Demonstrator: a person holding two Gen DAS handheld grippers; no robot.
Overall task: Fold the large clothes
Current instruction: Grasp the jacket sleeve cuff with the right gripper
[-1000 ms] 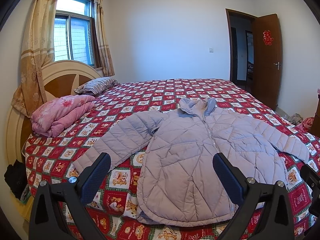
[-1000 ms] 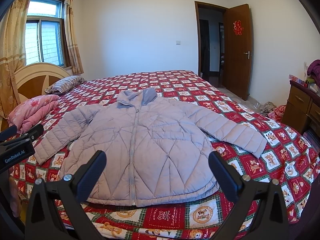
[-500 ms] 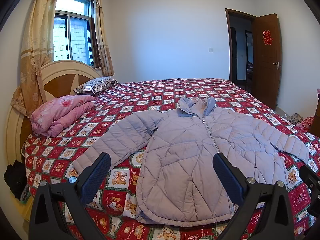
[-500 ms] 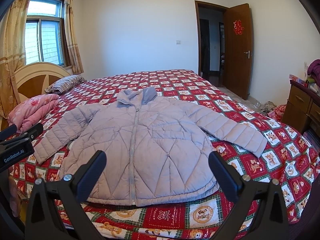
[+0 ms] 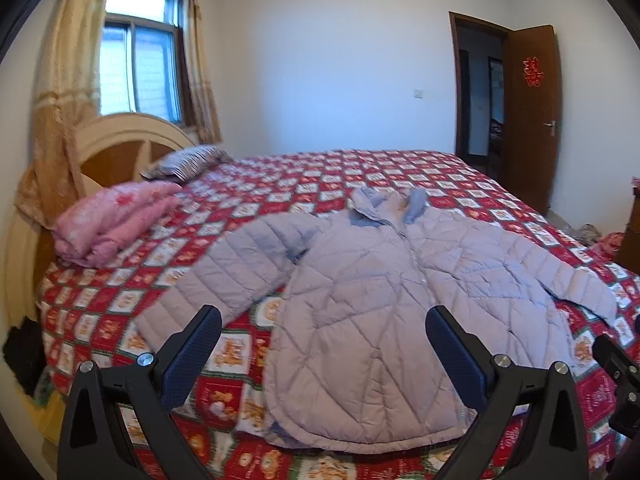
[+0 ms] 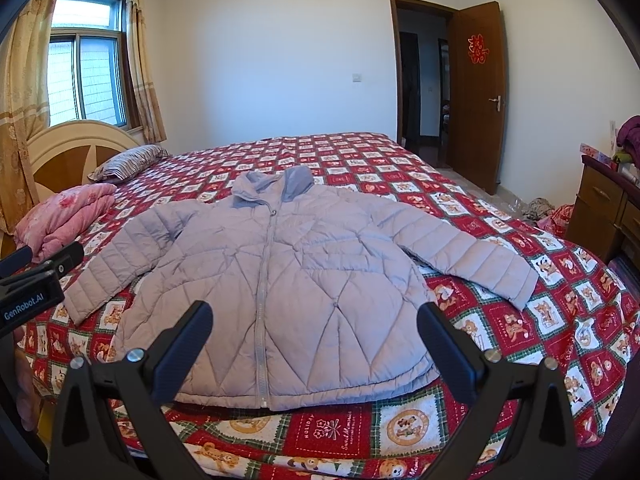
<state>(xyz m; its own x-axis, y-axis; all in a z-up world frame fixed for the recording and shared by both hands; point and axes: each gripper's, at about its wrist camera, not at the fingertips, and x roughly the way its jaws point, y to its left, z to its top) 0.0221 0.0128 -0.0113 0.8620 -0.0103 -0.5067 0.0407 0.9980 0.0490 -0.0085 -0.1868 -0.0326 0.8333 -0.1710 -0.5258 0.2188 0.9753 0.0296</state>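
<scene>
The left hand-held gripper had swung slightly left, toward the jacket sleeve. Both it and the right hand-held gripper remained released; folding had not begun.

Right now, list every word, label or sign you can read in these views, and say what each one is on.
"GenRobot.AI": white lettering on the left gripper, seen at the edge of the right wrist view.
"HOLIDAY" and "Sweet Memories": on a red square of the bedspread near the bed's front edge.
Red double-happiness character: a paper sign on the open wooden door.
Other print on the bedspread squares is too small to read.
</scene>
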